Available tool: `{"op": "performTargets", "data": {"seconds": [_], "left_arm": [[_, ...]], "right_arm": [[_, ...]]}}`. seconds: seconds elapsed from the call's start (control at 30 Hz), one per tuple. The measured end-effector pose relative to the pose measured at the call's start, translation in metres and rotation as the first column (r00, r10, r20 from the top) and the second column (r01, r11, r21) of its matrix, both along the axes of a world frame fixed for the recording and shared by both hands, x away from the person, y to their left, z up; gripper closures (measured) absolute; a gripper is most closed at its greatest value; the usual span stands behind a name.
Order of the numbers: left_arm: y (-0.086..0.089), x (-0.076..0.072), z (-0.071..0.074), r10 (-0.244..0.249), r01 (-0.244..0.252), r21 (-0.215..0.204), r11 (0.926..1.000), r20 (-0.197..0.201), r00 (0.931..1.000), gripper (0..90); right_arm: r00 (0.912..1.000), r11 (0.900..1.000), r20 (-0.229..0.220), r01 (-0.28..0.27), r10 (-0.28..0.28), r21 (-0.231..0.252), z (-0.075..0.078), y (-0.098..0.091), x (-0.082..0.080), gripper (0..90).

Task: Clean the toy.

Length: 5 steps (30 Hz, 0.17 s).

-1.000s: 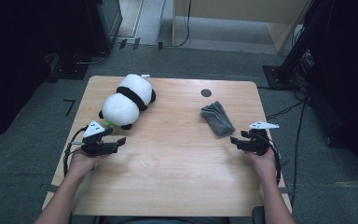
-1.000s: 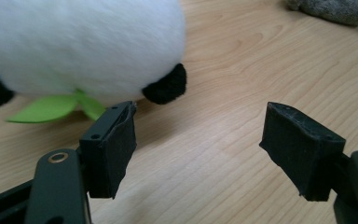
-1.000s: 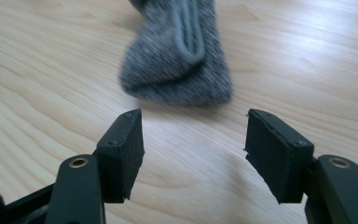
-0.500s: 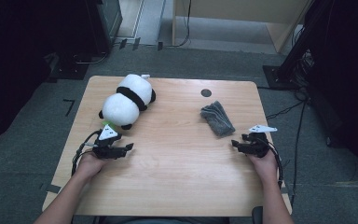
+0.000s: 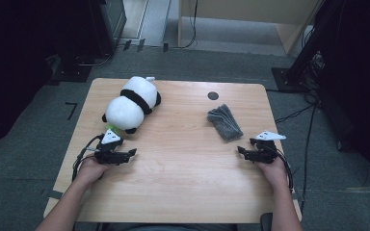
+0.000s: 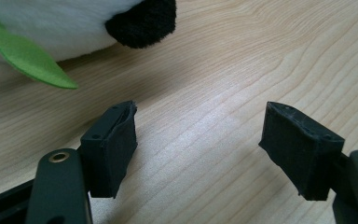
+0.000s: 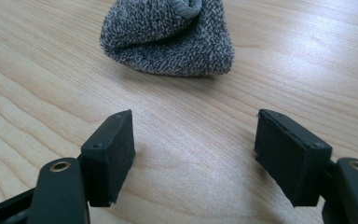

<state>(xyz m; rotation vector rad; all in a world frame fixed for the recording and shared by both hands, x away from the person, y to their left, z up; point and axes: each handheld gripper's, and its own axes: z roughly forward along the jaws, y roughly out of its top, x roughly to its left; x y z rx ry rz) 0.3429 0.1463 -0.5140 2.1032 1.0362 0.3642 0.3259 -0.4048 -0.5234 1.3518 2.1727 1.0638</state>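
Dark floor is surrounding the wooden surface [image 5: 183, 183], which is carrying a panda [image 5: 130, 103] at far left and a sock [image 5: 225, 122] at right. Both are lying untouched, so the approach step is likely beginning; next, each tool needs advancing. Left tool [image 5: 131, 153] is gaping, empty, just beside the panda. Right tool [image 5: 241, 150], jaws just widening, is gaping empty near the sock.

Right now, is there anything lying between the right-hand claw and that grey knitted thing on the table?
Nothing visible. In the right gripper view, the right gripper has open jaws with bare table between them, and bare wood runs on to the grey knitted cloth, which lies apart from the jaws.
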Motion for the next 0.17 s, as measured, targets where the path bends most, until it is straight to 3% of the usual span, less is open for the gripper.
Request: {"op": "performTargets", "data": {"seconds": [0.17], "left_arm": [[0.0004, 0.0008, -0.001, 0.002, -0.002, 0.0, 1.0, -0.009, 1.0, 25.2]], "right_arm": [[1.0, 0.9999, 0.001, -0.002, 0.002, -0.017, -0.0001, 0.0019, -0.0005, 27.5]]}}
